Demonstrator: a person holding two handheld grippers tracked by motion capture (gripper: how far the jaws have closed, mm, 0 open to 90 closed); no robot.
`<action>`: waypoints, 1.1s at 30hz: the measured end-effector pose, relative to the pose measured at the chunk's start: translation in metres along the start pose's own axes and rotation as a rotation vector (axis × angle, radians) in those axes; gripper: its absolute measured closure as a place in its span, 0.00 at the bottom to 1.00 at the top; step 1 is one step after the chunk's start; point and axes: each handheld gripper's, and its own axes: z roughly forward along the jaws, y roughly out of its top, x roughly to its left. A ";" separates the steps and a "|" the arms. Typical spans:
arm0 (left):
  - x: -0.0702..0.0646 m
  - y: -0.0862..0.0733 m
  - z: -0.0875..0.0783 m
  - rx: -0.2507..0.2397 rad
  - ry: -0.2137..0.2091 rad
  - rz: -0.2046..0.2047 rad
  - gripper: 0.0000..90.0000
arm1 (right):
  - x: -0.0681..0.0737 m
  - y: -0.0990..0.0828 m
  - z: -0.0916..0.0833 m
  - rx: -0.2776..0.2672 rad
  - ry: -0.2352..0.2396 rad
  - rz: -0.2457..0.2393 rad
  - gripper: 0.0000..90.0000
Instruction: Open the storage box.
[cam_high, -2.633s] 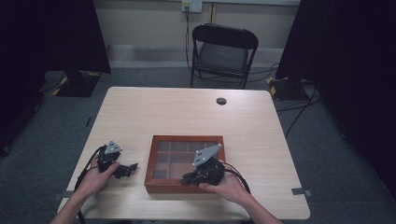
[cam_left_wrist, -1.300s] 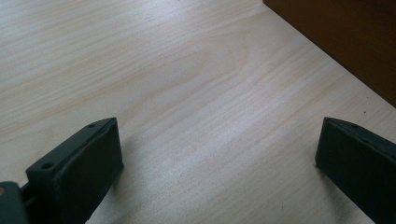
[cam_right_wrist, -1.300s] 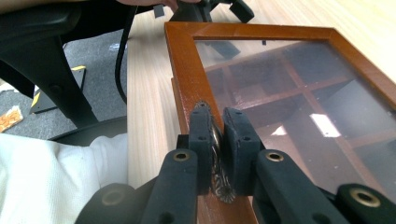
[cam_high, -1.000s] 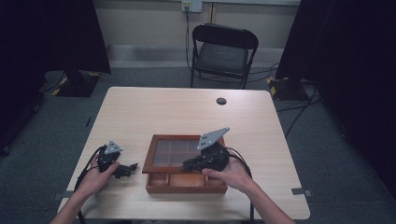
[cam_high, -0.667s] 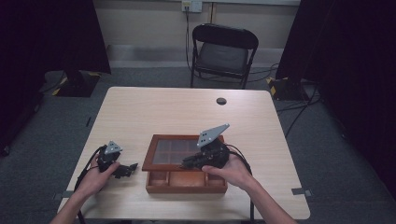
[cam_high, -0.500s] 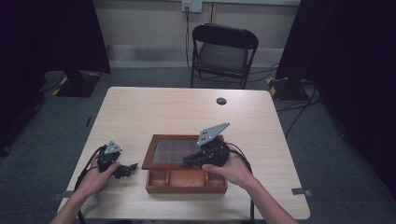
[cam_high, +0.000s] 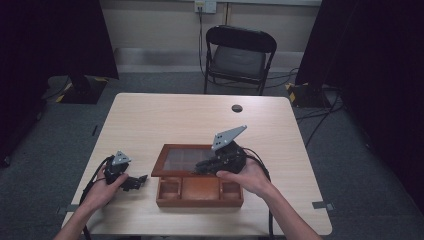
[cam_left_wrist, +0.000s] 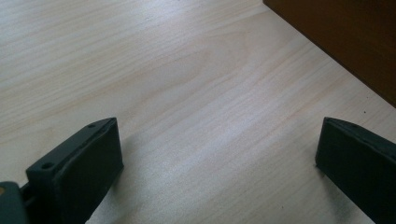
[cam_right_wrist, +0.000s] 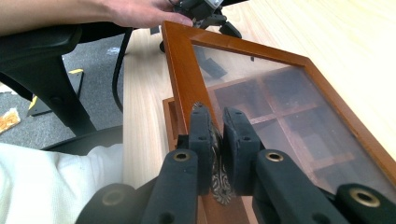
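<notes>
Fingers of the right gripper (cam_right_wrist: 216, 140) are pinched tight on the small metal latch (cam_right_wrist: 219, 184) at the front edge of the glass-paned lid (cam_right_wrist: 184, 84), holding that lid partly raised over the wooden compartment box (cam_high: 200, 192), which sits on the near middle of the table (cam_high: 165, 115). Over at the left, the left gripper (cam_left_wrist: 217, 154) rests on the tabletop just beside the box, jaws spread wide, nothing between them.

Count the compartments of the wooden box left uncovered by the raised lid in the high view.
3, in a row along the box's near edge: a small one at left, a wide one in the middle, a small one at right. More lie behind under the glass lid, partly hidden.
</notes>
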 end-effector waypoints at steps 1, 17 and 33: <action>0.000 0.000 0.000 0.000 0.000 0.000 0.00 | 0.000 0.001 -0.001 0.001 0.001 0.000 0.92; 0.000 0.000 0.000 0.002 0.001 0.006 0.00 | -0.007 0.014 -0.008 -0.002 -0.015 -0.009 0.92; 0.000 0.000 0.000 0.003 0.001 0.006 0.00 | -0.007 0.019 -0.011 -0.006 -0.038 -0.018 0.92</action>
